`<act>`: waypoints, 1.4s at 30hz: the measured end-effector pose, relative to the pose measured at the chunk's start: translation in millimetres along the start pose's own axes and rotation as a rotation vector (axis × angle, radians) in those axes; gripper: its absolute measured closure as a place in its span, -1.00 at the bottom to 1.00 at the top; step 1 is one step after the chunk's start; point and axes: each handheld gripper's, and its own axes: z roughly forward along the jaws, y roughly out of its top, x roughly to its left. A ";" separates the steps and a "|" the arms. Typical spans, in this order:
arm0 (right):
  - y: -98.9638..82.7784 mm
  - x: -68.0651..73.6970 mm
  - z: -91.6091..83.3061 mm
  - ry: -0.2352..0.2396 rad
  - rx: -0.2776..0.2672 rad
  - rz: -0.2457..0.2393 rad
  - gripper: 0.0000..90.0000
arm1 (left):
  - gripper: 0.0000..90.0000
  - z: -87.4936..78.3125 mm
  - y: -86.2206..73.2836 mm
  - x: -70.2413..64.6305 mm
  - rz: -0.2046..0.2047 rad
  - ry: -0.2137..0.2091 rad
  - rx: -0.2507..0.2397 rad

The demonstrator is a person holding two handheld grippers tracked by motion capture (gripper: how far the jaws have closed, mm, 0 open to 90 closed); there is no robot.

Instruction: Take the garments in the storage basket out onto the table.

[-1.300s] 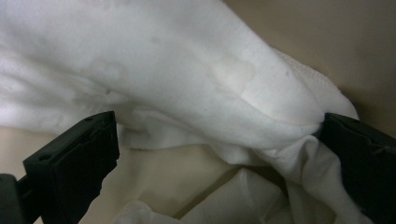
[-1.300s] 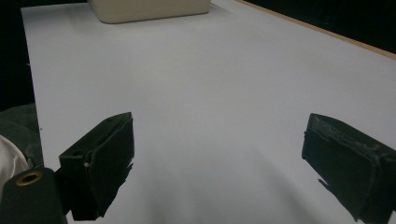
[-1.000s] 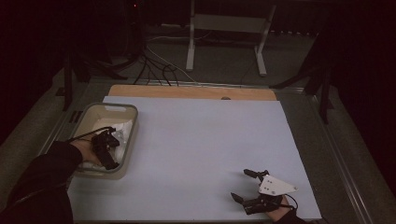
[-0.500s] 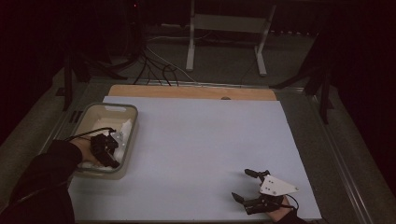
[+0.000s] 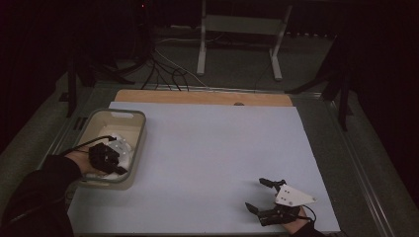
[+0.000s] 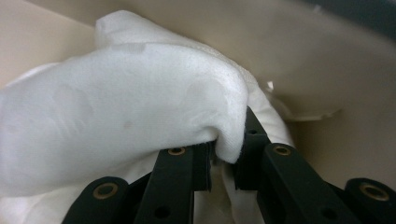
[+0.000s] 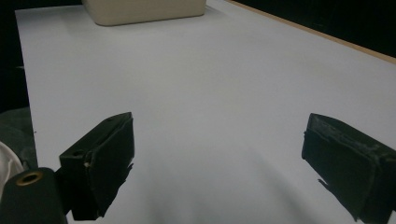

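Observation:
A beige plastic bin (image 5: 111,114) stands at the table's left edge with white cloth (image 5: 121,148) inside. My left gripper (image 5: 116,165) reaches down into the bin. In the left gripper view its jaws have just been closing, and the gripper (image 6: 226,154) is shut on a fold of the white cloth (image 6: 121,107), which bulges over the black fingers (image 6: 180,163). My right gripper (image 5: 255,193) rests near the table's front right edge, open, with nothing between its fingers. In the right gripper view this gripper (image 7: 217,154) faces bare tabletop.
A pale sheet (image 5: 212,148) covers the tabletop, with a wooden strip (image 5: 202,97) along the far edge. The bin (image 7: 144,11) shows far off in the right gripper view. Cables and a metal stand (image 5: 237,29) lie on the floor beyond the table.
My left gripper has shifted a little inside the bin and lifted slightly. The right gripper has stayed where it was.

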 end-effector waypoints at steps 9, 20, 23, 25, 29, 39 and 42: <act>-0.2 -0.2 0.1 -0.001 -0.002 0.000 -0.79 | 0.79 -36.1 -17.2 -5.1 -0.056 0.020 -0.262; -0.2 -0.1 -0.3 -0.003 -0.001 -0.001 -0.79 | 0.80 -63.6 -28.2 -3.3 -0.141 0.011 -0.412; 0.2 0.4 -0.8 -0.004 -0.002 -0.002 -0.79 | 0.80 -71.5 -30.1 -2.5 -0.158 0.007 -0.462; 0.0 0.1 -1.1 -0.005 -0.002 0.000 -0.79 | 0.79 -74.2 -30.9 -2.3 -0.161 0.012 -0.479; 0.3 0.4 -1.0 -0.005 -0.007 0.003 -0.79 | 0.80 -84.8 -33.4 -2.8 -0.168 0.018 -0.531; 0.5 0.6 -0.2 -0.004 -0.005 0.003 -0.79 | 0.79 -120.2 -32.3 -4.5 -0.196 0.086 -0.672; 0.1 -0.1 0.3 -0.002 -0.004 0.004 -0.79 | 0.79 -131.8 -28.8 -4.4 -0.212 0.118 -0.695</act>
